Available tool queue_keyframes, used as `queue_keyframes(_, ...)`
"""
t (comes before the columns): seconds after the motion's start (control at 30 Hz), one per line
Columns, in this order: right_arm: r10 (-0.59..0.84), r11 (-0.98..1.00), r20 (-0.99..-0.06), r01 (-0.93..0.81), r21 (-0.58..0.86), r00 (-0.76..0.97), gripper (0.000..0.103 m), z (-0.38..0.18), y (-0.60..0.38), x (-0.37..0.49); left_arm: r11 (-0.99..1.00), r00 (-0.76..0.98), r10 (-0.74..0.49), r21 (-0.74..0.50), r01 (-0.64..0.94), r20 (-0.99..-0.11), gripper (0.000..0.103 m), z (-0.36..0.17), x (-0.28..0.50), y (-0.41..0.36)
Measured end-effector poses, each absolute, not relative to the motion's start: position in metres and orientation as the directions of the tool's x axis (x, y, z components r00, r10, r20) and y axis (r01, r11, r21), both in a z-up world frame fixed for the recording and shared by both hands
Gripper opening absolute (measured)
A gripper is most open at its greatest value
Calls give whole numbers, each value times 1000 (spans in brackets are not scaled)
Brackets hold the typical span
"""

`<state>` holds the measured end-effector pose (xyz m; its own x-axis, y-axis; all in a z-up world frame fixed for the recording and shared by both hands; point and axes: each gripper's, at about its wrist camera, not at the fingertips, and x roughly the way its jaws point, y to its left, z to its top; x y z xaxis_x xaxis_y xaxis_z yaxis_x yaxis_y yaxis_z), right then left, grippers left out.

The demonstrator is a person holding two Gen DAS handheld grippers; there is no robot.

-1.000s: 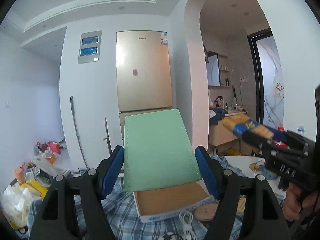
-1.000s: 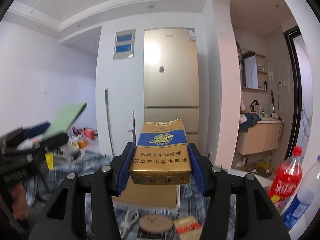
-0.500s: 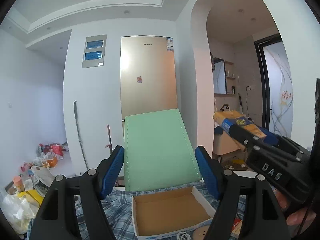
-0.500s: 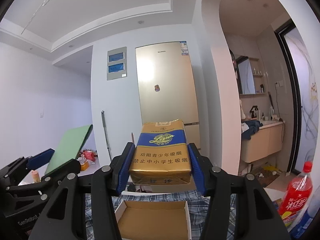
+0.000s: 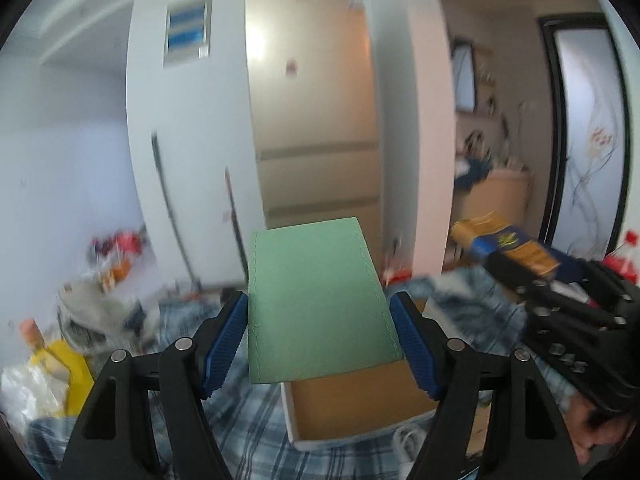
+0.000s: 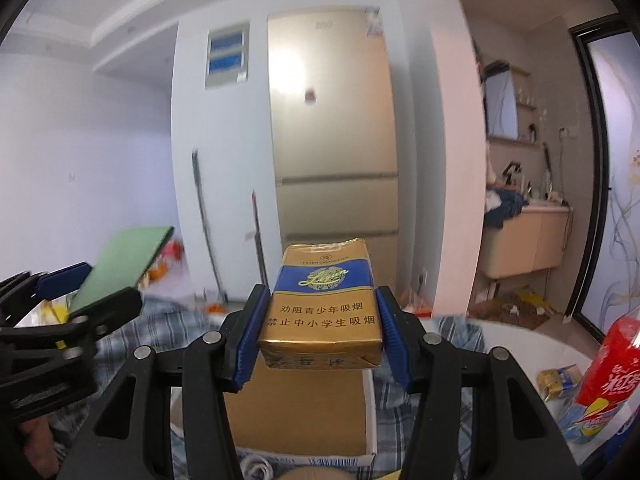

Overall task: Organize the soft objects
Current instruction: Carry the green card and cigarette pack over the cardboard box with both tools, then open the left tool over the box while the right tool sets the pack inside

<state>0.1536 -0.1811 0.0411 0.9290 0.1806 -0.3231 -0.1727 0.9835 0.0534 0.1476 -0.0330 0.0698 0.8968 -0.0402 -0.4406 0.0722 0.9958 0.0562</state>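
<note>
Currently we hold the green pad (image 5: 318, 304) clamped between the left gripper (image 5: 320, 346) pads at frame centre, above the open box (image 5: 360, 408). Our right gripper (image 6: 318, 338) pinches the gold pack (image 6: 322, 310) (blue band on top) at lower centre, over the same box on plaid cloth (image 6: 472, 408).

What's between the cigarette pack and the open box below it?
Nothing visible. The cigarette pack, clamped in the right tongs, hangs over the box, and the part of the box's brown floor in view is bare. The green pouch in the left tongs is off to one side.
</note>
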Motion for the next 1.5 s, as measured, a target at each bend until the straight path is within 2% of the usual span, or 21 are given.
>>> queue_keyframes(0.07, 192, 981, -389, -178, 73, 901, 53, 27, -181, 167, 995, 855, -46, 50, 84, -516, 75, 51, 167, -30)
queue_keyframes(0.23, 211, 977, -515, -187, 98, 831, 53, -2, -180, 191, 991, 773, -38, 74, 109, -633, 75, 13, 198, -24)
queue_keyframes(0.4, 209, 976, -623, -198, 88, 754, 53, -30, -177, 205, 982, 737, -30, 117, 148, -675, 75, -31, 207, -24)
queue_keyframes(0.7, 233, 970, -747, -198, 138, 623, 53, -65, -171, 230, 985, 636, -64, 55, 166, -769, 75, -65, 224, -20)
queue_keyframes(0.9, 229, 969, -774, -212, 126, 590, 53, -76, -167, 235, 985, 631, -57, 58, 160, -774, 78, -68, 225, -20)
queue_keyframes(0.97, 217, 972, -772, -208, 112, 597, 56, -75, -167, 235, 985, 638, -62, 55, 162, -768, 81, -67, 225, -19)
queue_keyframes(1.03, 215, 972, -765, -208, 109, 607, 63, -73, -168, 235, 986, 655, -67, 52, 161, -753, 83, -64, 223, -19)
queue_keyframes(1.07, 216, 972, -761, -206, 111, 612, 65, -71, -168, 235, 986, 666, -72, 48, 160, -743, 88, -61, 221, -19)
queue_keyframes(1.33, 204, 976, -716, -197, 94, 668, 66, -54, -172, 228, 988, 754, -66, 64, 142, -654, 88, -36, 203, -20)
queue_keyframes(1.5, 179, 983, -651, -168, 80, 738, 67, -20, -184, 209, 990, 796, -55, 68, 120, -603, 88, -8, 189, -17)
